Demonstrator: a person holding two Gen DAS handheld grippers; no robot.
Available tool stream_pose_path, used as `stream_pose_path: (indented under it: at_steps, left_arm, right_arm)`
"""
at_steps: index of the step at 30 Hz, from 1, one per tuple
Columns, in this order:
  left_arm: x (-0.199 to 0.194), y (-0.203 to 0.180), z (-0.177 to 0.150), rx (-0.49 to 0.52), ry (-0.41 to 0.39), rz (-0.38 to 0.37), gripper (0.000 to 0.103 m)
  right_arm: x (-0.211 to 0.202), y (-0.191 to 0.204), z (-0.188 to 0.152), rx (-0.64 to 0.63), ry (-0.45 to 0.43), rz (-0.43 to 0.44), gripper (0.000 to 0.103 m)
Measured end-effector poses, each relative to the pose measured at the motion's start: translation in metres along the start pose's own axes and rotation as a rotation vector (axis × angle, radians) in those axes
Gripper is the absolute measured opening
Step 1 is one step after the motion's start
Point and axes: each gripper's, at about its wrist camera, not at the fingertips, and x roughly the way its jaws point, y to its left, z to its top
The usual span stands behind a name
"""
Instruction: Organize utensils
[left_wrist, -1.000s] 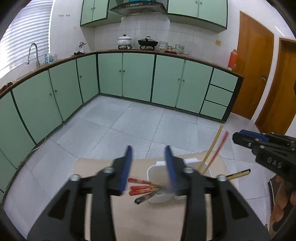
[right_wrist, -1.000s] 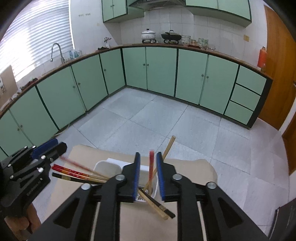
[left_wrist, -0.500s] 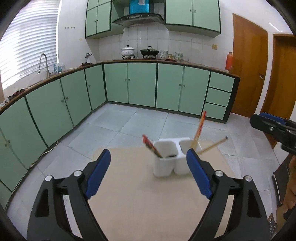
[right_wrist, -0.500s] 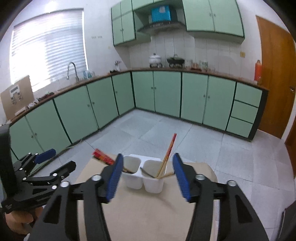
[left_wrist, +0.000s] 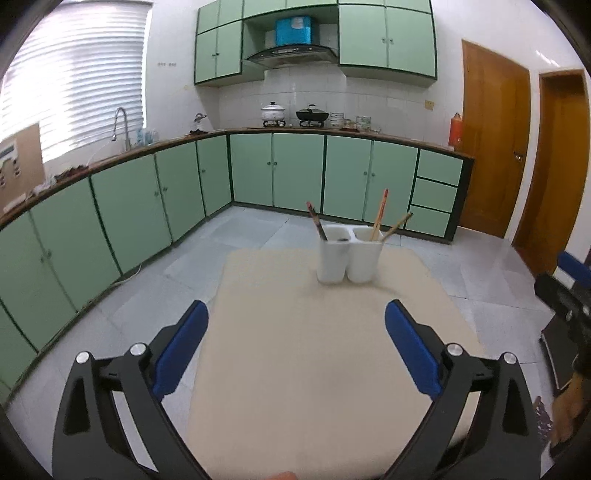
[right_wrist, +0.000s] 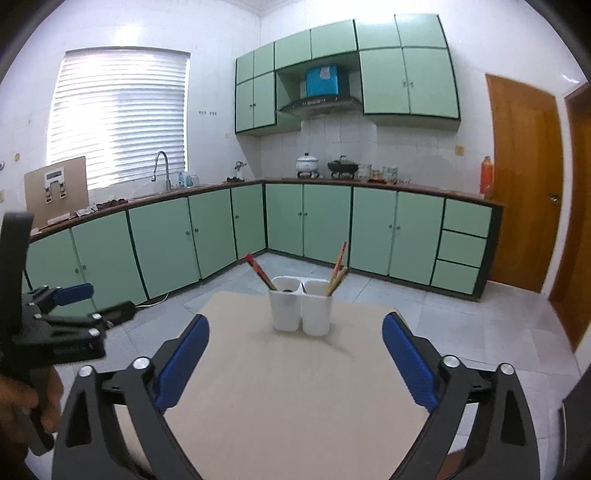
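The white two-cup holder (left_wrist: 349, 254) stands upright at the far end of the beige table (left_wrist: 314, 369), its two compartments side by side and touching. In the left cup, dark red chopsticks (left_wrist: 316, 220) lean out to the left; in the right cup a red-and-tan pair (left_wrist: 380, 214) stands steep, with a plain wooden stick (left_wrist: 397, 225) slanting off to the right beside it. From the right wrist the same holder (right_wrist: 301, 308) shows the same split: red sticks (right_wrist: 259, 271) left, the tan ones (right_wrist: 338, 267) right.

Now the grippers. The left gripper (left_wrist: 295, 317) hangs over the near part of the table, well apart from the holder, its jaws having just been opening and now spread wide, nothing between the blue pads (left_wrist: 183, 345). The right gripper (right_wrist: 295, 326) is the same story: jaws just been opening, spread wide, bare table between them, its pads (right_wrist: 406, 363) clear of the holder. Each one peeks into the other's view at the edge, and a hand (right_wrist: 22, 406) grips the left tool's handle.

Beyond the table lie grey floor tiles and a run of green cabinets (left_wrist: 299, 170) under the counter
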Motion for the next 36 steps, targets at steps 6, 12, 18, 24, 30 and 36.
stream_pose_path:
  at_steps: [6, 12, 18, 24, 30, 36]
  left_arm:
    - [-0.075, 0.01, -0.043, -0.064, -0.004, 0.089, 0.096]
    - [-0.151, 0.001, -0.077, -0.066, -0.048, 0.129, 0.097]
    - [-0.219, -0.005, -0.11, -0.09, -0.077, 0.124, 0.098]
    - [-0.256, -0.01, -0.136, -0.088, -0.066, 0.16, 0.098]
    - [-0.284, -0.006, -0.148, -0.123, -0.108, 0.19, 0.098]
    - [-0.307, -0.008, -0.146, -0.123, -0.179, 0.223, 0.098]
  right_arm:
    - [-0.058, 0.028, -0.04, 0.013, 0.071, 0.024, 0.096]
    - [-0.124, 0.043, -0.062, 0.027, 0.077, 0.009, 0.096]
    - [-0.172, 0.048, -0.076, 0.03, 0.058, 0.012, 0.097]
    - [-0.211, 0.051, -0.083, 0.036, 0.024, 0.003, 0.097]
    - [-0.239, 0.054, -0.087, 0.032, -0.006, -0.016, 0.097]
    - [-0.251, 0.055, -0.086, 0.036, -0.042, -0.011, 0.097]
